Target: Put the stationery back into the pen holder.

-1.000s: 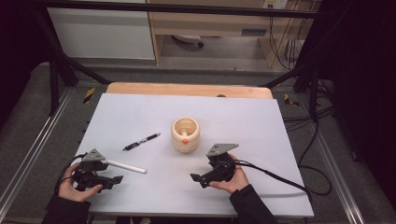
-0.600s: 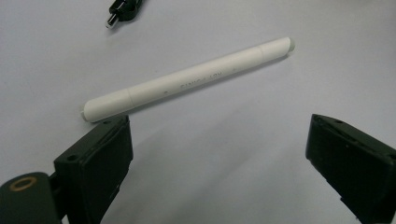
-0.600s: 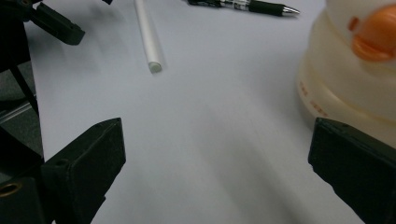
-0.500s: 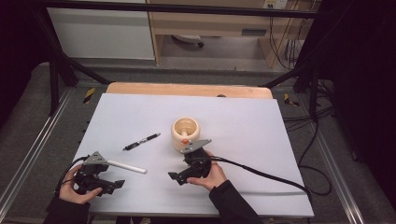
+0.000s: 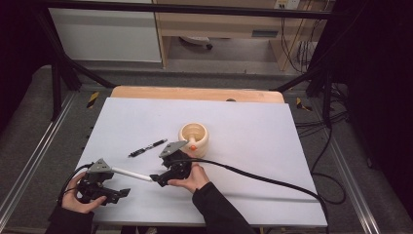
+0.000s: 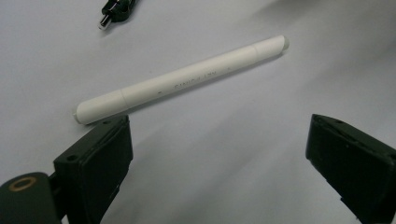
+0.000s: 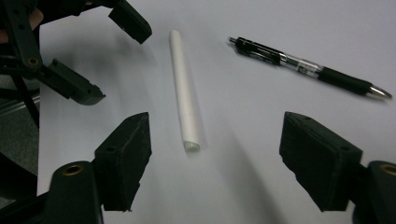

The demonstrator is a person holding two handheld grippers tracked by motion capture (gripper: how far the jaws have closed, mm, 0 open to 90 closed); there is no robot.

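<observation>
high view: white marker [image 5: 131,174] lies near the tabletop's front-left corner, between left gripper [image 5: 113,194] and right gripper [image 5: 155,179] | left gripper view: jaws released, marker [image 6: 180,79] beyond | right gripper view: jaws have just been closing, unclenched, marker [image 7: 184,88] tip between them, untouched; black pen [image 7: 308,67] beside.

A white-covered surface [image 5: 253,126] with a bare wooden strip along its far edge carries three things. A cream cup [image 5: 194,137] stands near the middle. A black pen [image 5: 147,147] lies just left of the cup. A white marker [image 5: 131,174] lies nearer the person than the pen, left of the cup.
</observation>
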